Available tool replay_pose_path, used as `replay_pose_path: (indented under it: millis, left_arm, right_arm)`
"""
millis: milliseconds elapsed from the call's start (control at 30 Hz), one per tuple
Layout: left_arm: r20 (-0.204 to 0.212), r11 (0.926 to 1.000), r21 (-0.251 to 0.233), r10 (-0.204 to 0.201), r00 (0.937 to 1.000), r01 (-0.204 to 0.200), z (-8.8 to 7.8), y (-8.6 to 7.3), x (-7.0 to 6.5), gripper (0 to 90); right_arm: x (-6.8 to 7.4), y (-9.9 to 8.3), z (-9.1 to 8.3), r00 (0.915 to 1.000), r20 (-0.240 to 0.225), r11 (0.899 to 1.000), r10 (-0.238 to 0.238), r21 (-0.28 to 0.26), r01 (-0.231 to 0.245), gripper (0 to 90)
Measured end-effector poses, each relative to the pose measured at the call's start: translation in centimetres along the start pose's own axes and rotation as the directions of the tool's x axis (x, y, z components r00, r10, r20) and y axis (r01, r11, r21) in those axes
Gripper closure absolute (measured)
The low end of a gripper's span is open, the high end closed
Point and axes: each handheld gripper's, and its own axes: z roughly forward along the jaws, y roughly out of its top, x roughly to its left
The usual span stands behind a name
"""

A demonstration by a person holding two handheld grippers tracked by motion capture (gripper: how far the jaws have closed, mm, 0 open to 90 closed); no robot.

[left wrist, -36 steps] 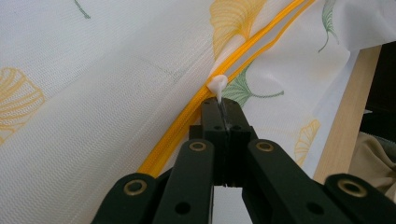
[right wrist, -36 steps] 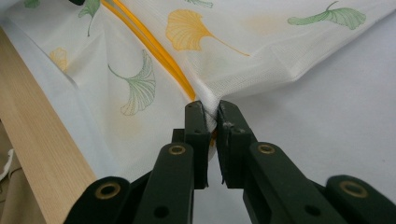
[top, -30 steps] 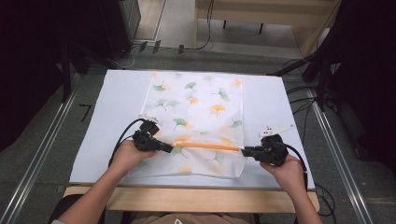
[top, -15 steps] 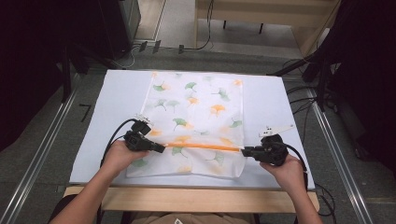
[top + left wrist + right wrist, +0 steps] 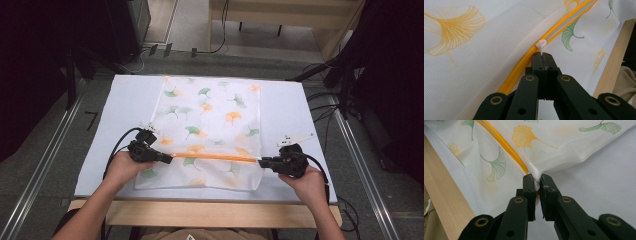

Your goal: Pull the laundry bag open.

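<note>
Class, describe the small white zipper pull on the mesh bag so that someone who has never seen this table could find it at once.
Start at the white mesh bag printed with green and orange ginkgo leaves, lying on the white table. Follow the orange zipper across its near end to the person's left. There, pinched in the left gripper, sits the zipper pull: a tiny white tab, the only plain white piece on the orange line.

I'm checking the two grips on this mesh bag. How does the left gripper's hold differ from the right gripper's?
The left gripper pinches the small white zipper pull, jaws fully together; the right gripper clamps a bunched corner of the mesh bag, jaws slightly apart around the fabric. The left sits at the orange zipper's left end, the right at its right end. Both are shut.
</note>
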Motion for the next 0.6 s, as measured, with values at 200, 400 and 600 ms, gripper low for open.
replay_pose_path:
  millis: [200, 400, 600]
  left_arm:
    - [-0.002, 1.0000, -0.009, 0.002, 1.0000, -0.002, 0.00, -0.01, -0.10, 90.0]
    - [-0.003, 0.9999, -0.011, 0.001, 1.0000, -0.001, 0.01, -0.02, -0.10, 90.0]
    - [0.005, 0.9999, -0.009, -0.005, 1.0000, 0.005, -0.03, -0.05, 0.02, 90.0]
  right_arm:
    - [-0.01, -0.01, 0.01, 1.0000, -0.001, 1.000, 0.001, 0.001, -0.001, 85.5]
    - [0.01, 0.00, 0.02, 1.0000, -0.001, 1.000, 0.002, 0.005, -0.002, 85.5]
    - [-0.03, 0.00, 0.04, 1.0000, -0.002, 1.000, 0.000, 0.002, 0.000, 85.5]
